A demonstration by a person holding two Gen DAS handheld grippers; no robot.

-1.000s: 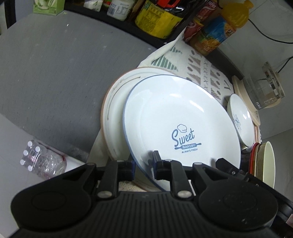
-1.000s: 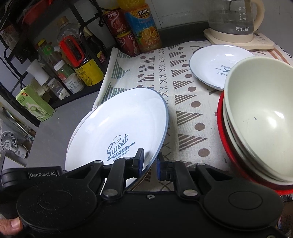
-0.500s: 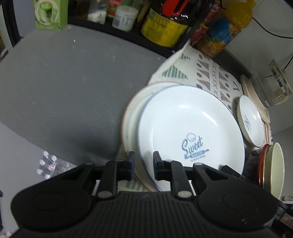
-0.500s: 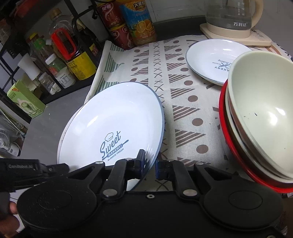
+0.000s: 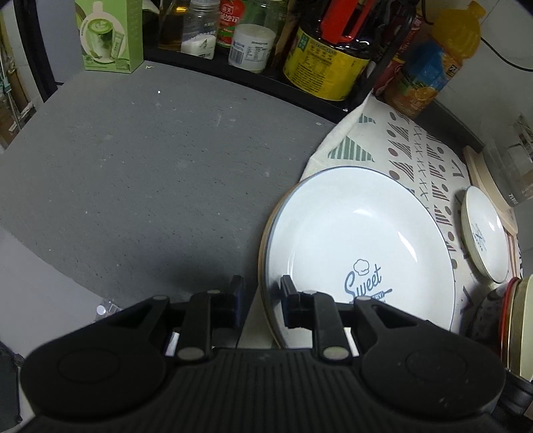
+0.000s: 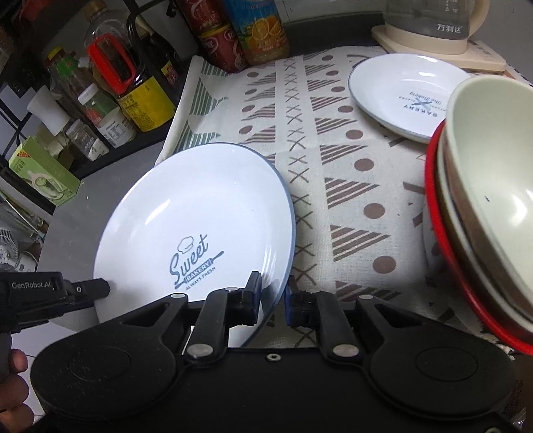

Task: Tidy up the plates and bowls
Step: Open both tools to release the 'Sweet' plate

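Observation:
A large white plate [image 5: 359, 239] with a blue rim and "Sweet Bakery" print lies on top of a brown-rimmed plate [image 5: 262, 253], whose edge just shows. It also shows in the right wrist view [image 6: 186, 213]. My left gripper [image 5: 260, 299] straddles the near left rim of the stacked plates, jaws slightly apart. My right gripper [image 6: 273, 293] is shut on the large plate's near right rim. A smaller white plate [image 6: 403, 96] lies further back. Stacked bowls [image 6: 486, 200], cream inside a red-rimmed one, stand at the right.
A patterned cloth [image 6: 319, 156] covers the right of the grey counter [image 5: 133, 173]. Bottles and jars [image 5: 319, 56] line a dark shelf at the back. A glass kettle [image 6: 433, 23] stands on its base behind the small plate. A green box [image 5: 110, 36] is far left.
The large plate has slid over the brown-rimmed plate and now sits centred on it. My left gripper has shifted left along the rim and its jaws have opened slightly.

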